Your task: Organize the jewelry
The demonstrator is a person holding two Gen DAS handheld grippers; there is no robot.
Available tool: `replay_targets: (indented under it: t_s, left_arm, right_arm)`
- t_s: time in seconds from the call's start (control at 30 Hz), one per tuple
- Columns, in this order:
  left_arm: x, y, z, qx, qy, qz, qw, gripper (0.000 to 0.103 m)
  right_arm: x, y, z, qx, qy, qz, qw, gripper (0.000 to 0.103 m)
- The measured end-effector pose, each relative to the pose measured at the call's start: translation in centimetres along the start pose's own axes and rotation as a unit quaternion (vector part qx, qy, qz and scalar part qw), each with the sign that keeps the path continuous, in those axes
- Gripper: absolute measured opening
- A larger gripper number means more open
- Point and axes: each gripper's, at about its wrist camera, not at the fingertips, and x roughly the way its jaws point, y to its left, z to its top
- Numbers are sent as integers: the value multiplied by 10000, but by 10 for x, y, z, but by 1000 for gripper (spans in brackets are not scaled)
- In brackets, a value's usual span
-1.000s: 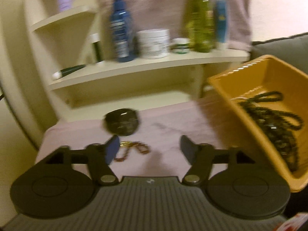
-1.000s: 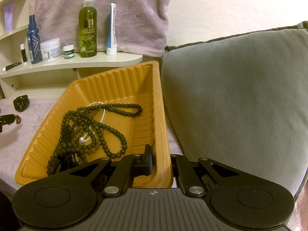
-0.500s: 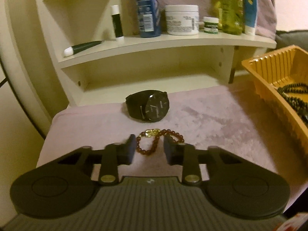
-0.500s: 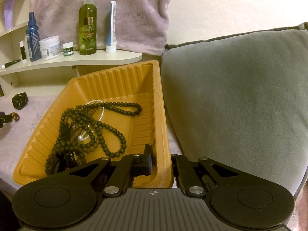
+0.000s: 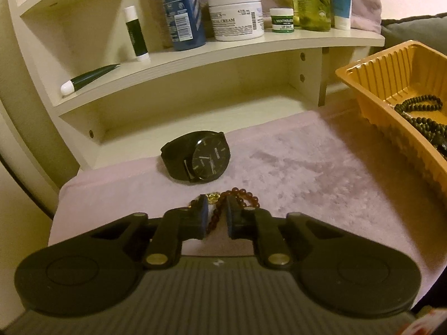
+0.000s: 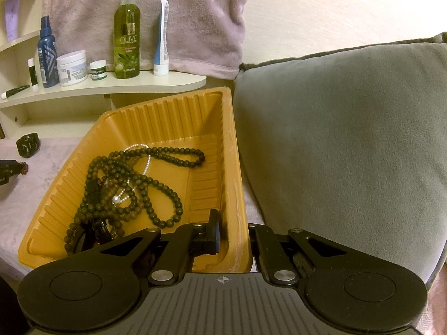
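A reddish-brown bead bracelet (image 5: 245, 197) with a gold charm lies on the pink cloth (image 5: 307, 173). My left gripper (image 5: 215, 217) is nearly shut around one strand of it, low on the cloth. A black watch (image 5: 197, 156) lies just beyond. My right gripper (image 6: 234, 237) is shut on the near right wall of the orange tray (image 6: 167, 111), which also shows in the left wrist view (image 5: 371, 83). The tray holds dark bead necklaces (image 6: 134, 184) and a pearl strand (image 6: 146, 164).
A cream shelf unit (image 5: 223, 53) at the back carries a blue bottle (image 5: 181, 5), a white cream jar (image 5: 237, 16), a small green jar (image 5: 282, 20) and a green bottle (image 6: 125, 36). A grey cushion (image 6: 335, 139) stands right of the tray.
My left gripper has moved left and down over the bracelet, and its fingers have closed from wide open onto a strand. The right gripper and tray have stayed put.
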Motion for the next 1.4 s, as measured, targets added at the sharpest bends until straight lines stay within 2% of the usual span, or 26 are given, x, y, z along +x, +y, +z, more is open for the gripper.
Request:
replay_targets:
  t_s: [0.07, 0.27, 0.7, 1.1, 1.4]
  left_arm:
    - [0, -1, 1, 38, 28, -30, 10000, 5]
    - [-5, -2, 3, 17, 56, 8, 10000, 4]
    - [-44, -1, 22, -154, -220, -41, 9996, 4]
    - [-68, -4, 50, -327, -424, -270, 9982, 4]
    - [-84, -15, 67, -363, -618, -605, 9956, 4]
  right_arm:
    - [0, 0, 0, -3, -2, 0, 10000, 6]
    - [0, 0, 0, 0, -2, 0, 10000, 6]
    - [-1, 0, -1, -3, -36, 12, 10000, 6]
    - [-6, 1, -1, -9, -83, 36, 10000, 6]
    - [-6, 1, -1, -6, -83, 35, 10000, 6]
